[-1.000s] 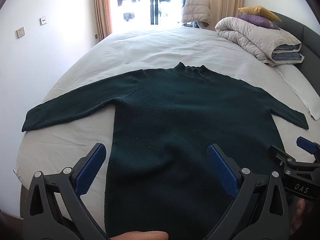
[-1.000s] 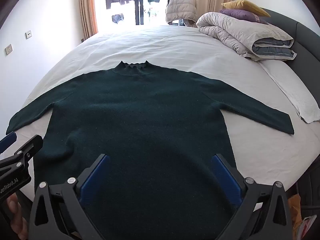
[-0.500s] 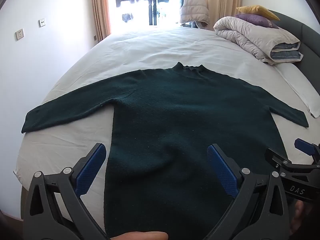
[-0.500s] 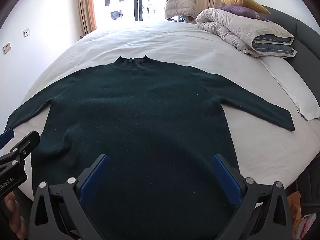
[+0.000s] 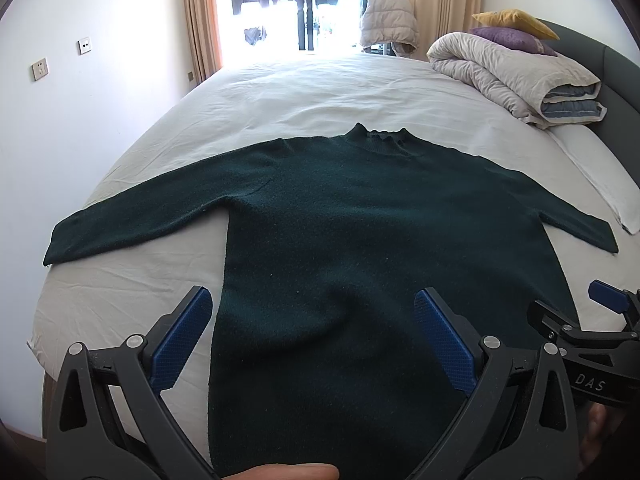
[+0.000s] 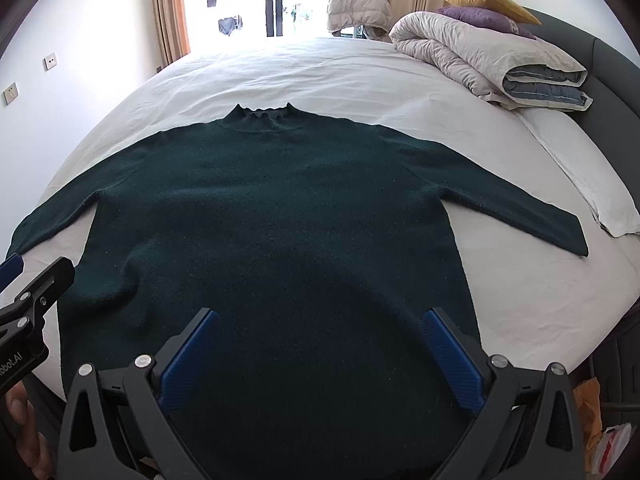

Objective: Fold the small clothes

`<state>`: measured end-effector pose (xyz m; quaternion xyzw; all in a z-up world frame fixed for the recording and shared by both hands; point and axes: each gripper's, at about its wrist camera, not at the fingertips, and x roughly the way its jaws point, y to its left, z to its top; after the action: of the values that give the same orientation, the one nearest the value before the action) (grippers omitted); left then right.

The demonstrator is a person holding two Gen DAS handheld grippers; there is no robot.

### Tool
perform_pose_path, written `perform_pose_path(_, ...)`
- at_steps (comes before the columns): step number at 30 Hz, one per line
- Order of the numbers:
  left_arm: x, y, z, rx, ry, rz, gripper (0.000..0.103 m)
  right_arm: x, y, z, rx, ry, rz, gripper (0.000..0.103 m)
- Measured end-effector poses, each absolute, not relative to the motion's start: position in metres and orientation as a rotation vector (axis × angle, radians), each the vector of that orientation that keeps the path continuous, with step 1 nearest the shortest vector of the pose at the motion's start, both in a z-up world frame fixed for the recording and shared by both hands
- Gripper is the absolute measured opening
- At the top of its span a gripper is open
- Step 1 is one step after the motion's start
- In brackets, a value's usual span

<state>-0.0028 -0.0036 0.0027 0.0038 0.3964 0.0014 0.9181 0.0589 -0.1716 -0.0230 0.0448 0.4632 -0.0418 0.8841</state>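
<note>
Both pairs of jaws stand wide apart with nothing between them: my left gripper (image 5: pixel 312 336) hangs over the near left part of the hem, my right gripper (image 6: pixel 320 354) over the near right part, neither touching the cloth as far as I can tell.

Under them lies the dark green sweater (image 5: pixel 360 240), spread flat on the white bedsheet (image 5: pixel 320 92), collar (image 6: pixel 262 114) pointing away toward the window, hem nearest me at the edge of the bed. Its left sleeve (image 5: pixel 132 216) and right sleeve (image 6: pixel 512 204) reach out to either side, each lying straight on the sheet. No fold has been made yet, I judge.

What worries me is the knit. It looks thick and soft, so if I pinch too shallow I may lift only the top layer and drag the front away from the back, leaving a bunched crease. If I pinch deep, the sheet could come up with it. The hem sits close to the mattress edge, and a careless pull toward me could slide the whole garment off. With two grippers working close together near the hem, uneven lifting would skew the fold line.

Farther off, the rolled duvet (image 6: pixel 480 56) and the purple and yellow cushions (image 6: pixel 480 6) sit well apart by the headboard, and a pale jacket (image 5: pixel 386 16) hangs by the window; none should interfere.
</note>
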Motion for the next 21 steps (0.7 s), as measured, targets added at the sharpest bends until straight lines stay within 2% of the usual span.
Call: perform_pose_path(21, -0.0034, -0.004, -0.0001, 0.01, 0.818, 0.001, 0.103, 0.0596, -0.1702, -0.0251, 0.096, 0.978, -0.091, 0.103)
